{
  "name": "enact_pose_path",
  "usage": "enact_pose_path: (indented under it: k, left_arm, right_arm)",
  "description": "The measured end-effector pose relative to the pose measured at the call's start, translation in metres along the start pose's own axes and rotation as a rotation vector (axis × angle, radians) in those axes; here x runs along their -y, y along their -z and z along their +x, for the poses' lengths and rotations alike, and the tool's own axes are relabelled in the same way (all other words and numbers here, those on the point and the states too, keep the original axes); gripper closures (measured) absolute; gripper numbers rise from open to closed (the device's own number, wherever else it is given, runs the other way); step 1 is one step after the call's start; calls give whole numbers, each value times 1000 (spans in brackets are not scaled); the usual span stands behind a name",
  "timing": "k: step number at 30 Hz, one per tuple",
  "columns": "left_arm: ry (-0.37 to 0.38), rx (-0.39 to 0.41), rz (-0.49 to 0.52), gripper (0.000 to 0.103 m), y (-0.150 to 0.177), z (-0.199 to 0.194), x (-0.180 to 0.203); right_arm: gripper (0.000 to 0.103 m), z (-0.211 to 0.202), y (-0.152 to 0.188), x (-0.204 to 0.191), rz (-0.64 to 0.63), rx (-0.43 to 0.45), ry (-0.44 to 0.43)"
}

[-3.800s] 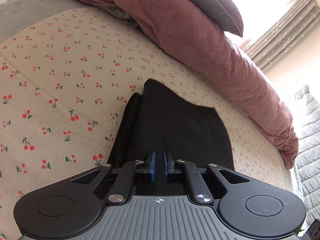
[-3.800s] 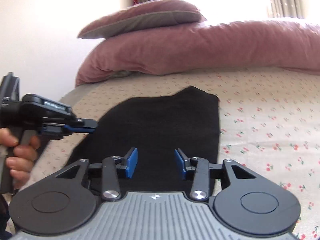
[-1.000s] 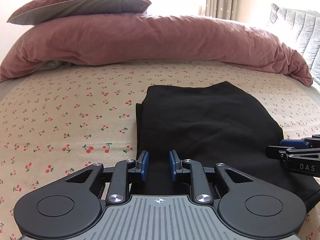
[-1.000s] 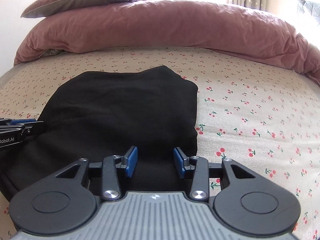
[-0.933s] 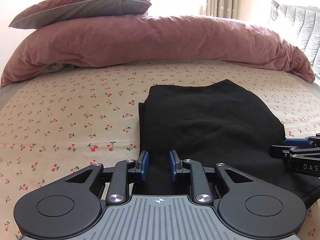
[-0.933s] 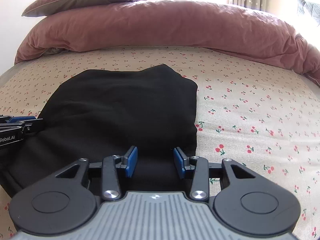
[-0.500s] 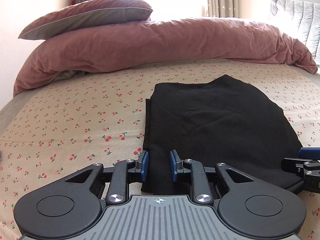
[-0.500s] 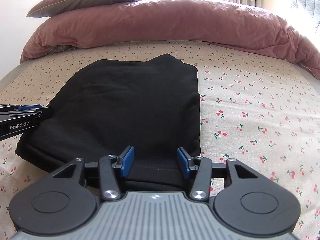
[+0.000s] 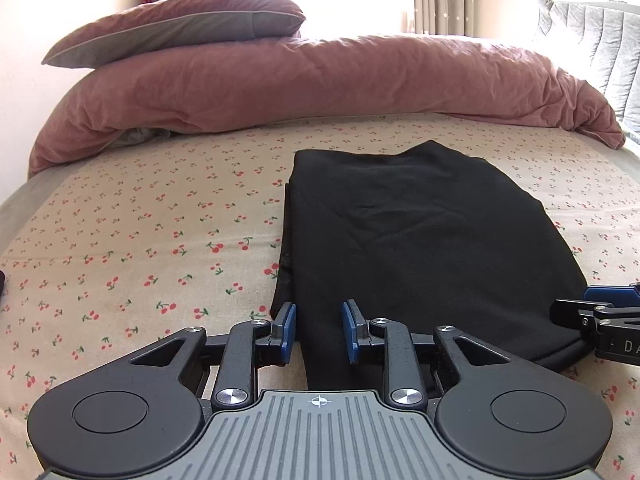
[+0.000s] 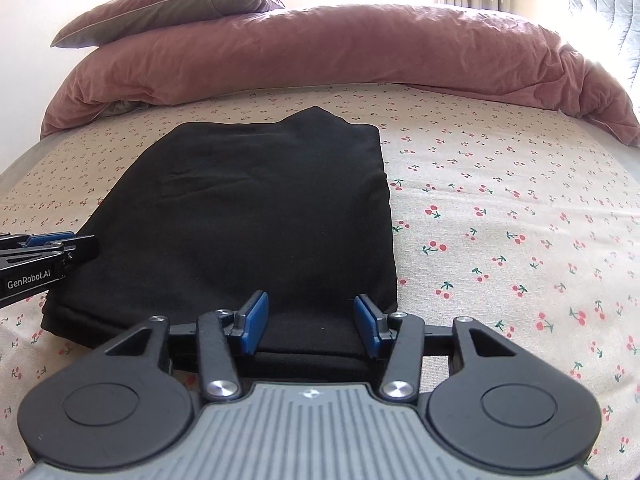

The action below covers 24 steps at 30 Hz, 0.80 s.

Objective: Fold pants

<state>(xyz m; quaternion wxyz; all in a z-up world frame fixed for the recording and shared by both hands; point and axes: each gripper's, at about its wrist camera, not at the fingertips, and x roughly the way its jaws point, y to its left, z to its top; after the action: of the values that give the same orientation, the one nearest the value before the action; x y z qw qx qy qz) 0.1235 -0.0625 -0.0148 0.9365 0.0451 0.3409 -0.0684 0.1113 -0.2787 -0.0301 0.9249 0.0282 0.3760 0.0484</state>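
At the far left of the bed point(image 9: 132, 236), a cherry-print sheet point(image 10: 500, 216) runs bare up to a pink duvet point(image 9: 320, 80) heaped along the far side, with a pillow point(image 9: 180, 26) lying on top of the duvet's left end. The left gripper point(image 9: 318, 330) hangs over the near left corner of the pants point(image 9: 400, 240); its jaws have just been opening, and they now stand a little apart with the dark cloth seen between the blue pads, which do not press on it. The pants are black and lie folded into a flat, roughly rectangular stack on the sheet, near the middle of the bed, layered edges showing along the left side and a small peak at the far edge. Further right, the right gripper point(image 10: 310, 322) hovers over the near right corner of the pants point(image 10: 256, 216), its jaws set wider and open; they have just been opening too, and the folded hem lies below and between the pads without being pinched. In the left wrist view the tip of the right gripper point(image 9: 596, 316) shows at the stack's right edge; in the right wrist view the left gripper point(image 10: 52, 246) shows at its left edge. A grey quilted cushion point(image 9: 592, 36) stands at the far right.
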Motion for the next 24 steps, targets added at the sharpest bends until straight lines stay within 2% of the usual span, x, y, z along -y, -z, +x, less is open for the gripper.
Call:
enact_pose_path:
  k: [4,8,9,11,12,14,18,21,24]
  left_arm:
    - [14,-14,-10,74,6,-8,-6]
    - [19,-25,-85,71,1,-30,-16]
    - [20,-22,-100,67,-1,-38,-17]
    - [17,2,-126,42,-4,-55,-19]
    - [7,23,-135,26,-6,-65,-19]
    - [-11,56,-136,23,-5,-82,-19]
    - [26,58,-158,10,8,-100,-19]
    - [11,43,-159,7,16,-104,-17]
    - [-28,64,-120,0,22,-105,-9]
  right_arm:
    - [50,-16,1,2,5,9,-34]
    - [45,-41,-1,2,20,35,-95]
    - [39,-47,-1,1,22,46,-100]
    - [31,-65,-3,-2,23,86,-102]
    - [28,-74,-3,-4,20,105,-102]
    - [23,-90,-3,-8,15,147,-108]
    - [0,-121,5,-15,19,231,-83]
    - [0,-133,14,-19,4,270,-69]
    - [0,-126,25,-21,-4,227,-74]
